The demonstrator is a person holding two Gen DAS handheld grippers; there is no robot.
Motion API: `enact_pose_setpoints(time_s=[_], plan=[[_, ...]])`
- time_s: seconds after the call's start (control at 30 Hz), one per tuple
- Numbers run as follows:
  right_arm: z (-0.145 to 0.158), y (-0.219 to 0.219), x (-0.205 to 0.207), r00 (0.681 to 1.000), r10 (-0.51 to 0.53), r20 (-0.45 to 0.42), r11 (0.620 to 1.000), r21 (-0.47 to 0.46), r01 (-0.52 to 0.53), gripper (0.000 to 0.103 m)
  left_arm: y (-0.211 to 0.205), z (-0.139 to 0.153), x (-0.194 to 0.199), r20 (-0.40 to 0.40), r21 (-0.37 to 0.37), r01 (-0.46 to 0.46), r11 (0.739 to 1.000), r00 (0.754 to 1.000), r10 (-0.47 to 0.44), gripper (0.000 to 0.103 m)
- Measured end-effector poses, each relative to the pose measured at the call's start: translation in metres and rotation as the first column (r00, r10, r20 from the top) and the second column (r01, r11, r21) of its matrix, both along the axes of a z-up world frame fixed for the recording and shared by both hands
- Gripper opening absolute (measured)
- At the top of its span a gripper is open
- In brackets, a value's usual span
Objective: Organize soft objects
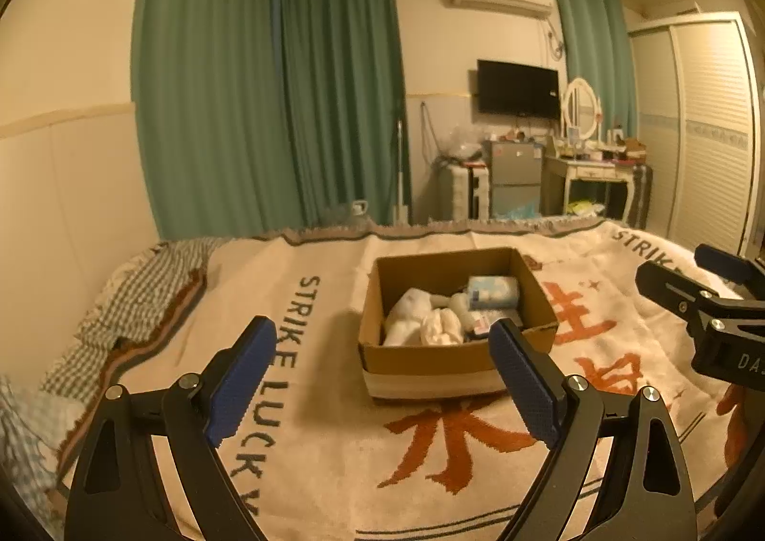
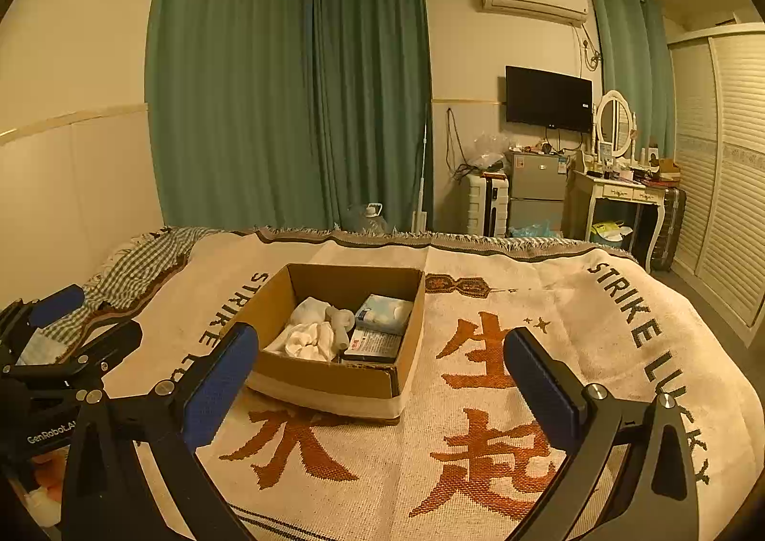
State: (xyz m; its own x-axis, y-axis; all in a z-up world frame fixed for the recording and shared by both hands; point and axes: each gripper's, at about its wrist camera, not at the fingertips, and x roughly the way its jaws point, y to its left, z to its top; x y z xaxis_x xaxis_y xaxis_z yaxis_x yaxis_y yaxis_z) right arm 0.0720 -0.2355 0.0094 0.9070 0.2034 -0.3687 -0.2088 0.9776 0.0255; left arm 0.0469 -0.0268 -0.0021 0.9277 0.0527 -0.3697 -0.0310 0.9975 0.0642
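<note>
I held both grippers, left and right, wide open and empty above the blanket. The cardboard box sat ahead, white cloths and packets already inside. I judged sorting nearly finished; next I needed another loose soft item.

Bedroom: bed, wardrobe, dresser

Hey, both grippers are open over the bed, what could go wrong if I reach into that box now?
1. The box sits on a soft blanket, so pushing on a wall may slide or tip it.
2. The white cloths touch the packets; the right gripper might snag both.
3. The left gripper hangs close by, so the two may collide.
</note>
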Motion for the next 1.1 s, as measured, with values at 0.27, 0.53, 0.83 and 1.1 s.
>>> enact_pose_setpoints(time_s=[0.27, 0.53, 0.83, 1.1], plan=[[-0.003, 0.005, -0.002, 1.000, 0.004, -0.008, 1.000, -0.010, -0.004, 0.103, 0.001, 0.001, -0.002, -0.001, -0.007, 0.014, 1.000, 1.000, -0.014, 0.092], [-0.006, 0.010, -0.001, 1.000, 0.008, -0.009, 1.000, -0.025, -0.008, 0.103, 0.003, 0.000, -0.004, 0.006, -0.028, 0.019, 0.999, 1.000, -0.019, 0.092], [-0.007, 0.011, -0.001, 1.000, 0.007, -0.008, 1.000, -0.027, -0.007, 0.103, 0.003, 0.001, -0.004, 0.005, -0.023, 0.015, 1.000, 1.000, -0.015, 0.092], [-0.008, 0.013, -0.001, 1.000, 0.012, -0.013, 1.000, -0.029, -0.012, 0.103, 0.003, -0.002, -0.002, -0.002, -0.011, 0.011, 1.000, 1.000, -0.011, 0.092]])
